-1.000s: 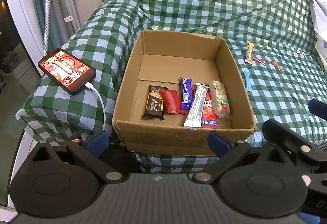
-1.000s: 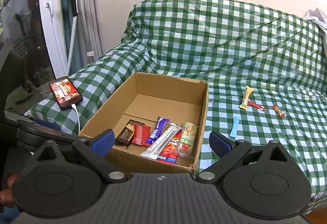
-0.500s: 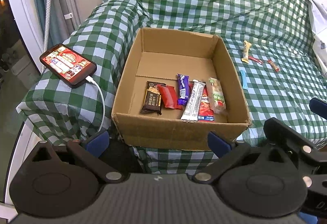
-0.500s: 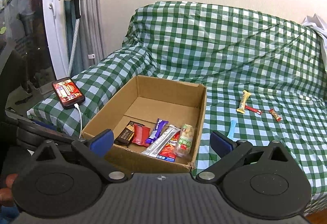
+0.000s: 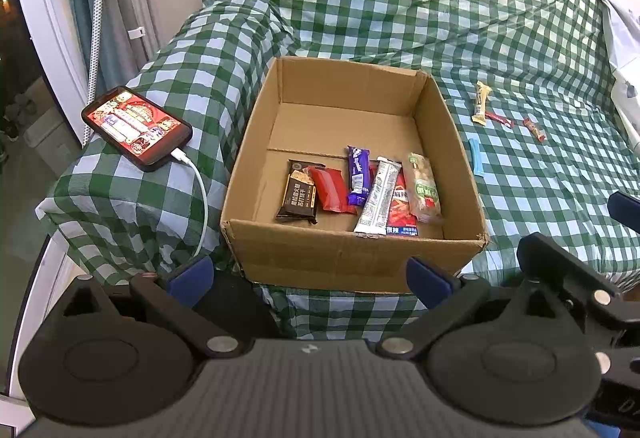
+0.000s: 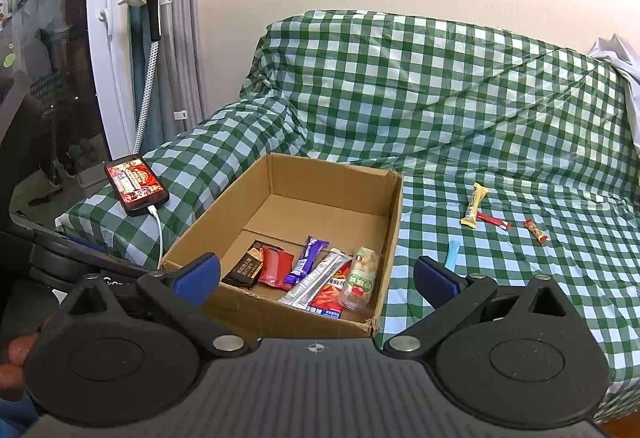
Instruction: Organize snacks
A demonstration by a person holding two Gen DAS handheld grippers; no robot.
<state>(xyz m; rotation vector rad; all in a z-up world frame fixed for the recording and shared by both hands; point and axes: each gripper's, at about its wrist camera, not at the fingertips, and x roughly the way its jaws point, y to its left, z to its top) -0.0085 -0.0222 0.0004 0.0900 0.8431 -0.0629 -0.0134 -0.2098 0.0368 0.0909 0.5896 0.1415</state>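
both grippers held low in front of the sofa, aimed forward and slightly down at the cardboard box (image 5: 352,258). left gripper (image 5: 308,276) spread wide, holding nothing, box front wall just beyond its tips. right gripper (image 6: 316,276) also spread wide and holding nothing, sits to the right of the left one, its linkage showing at 4 o'clock in the left view. six snack packs (image 5: 360,190) lie in a row in the box's near half. four loose snacks (image 6: 496,224) on the green checked cover (image 6: 440,98) at 2 o'clock, well apart from the box. phone (image 5: 136,128) charging on the armrest at 10 o'clock.
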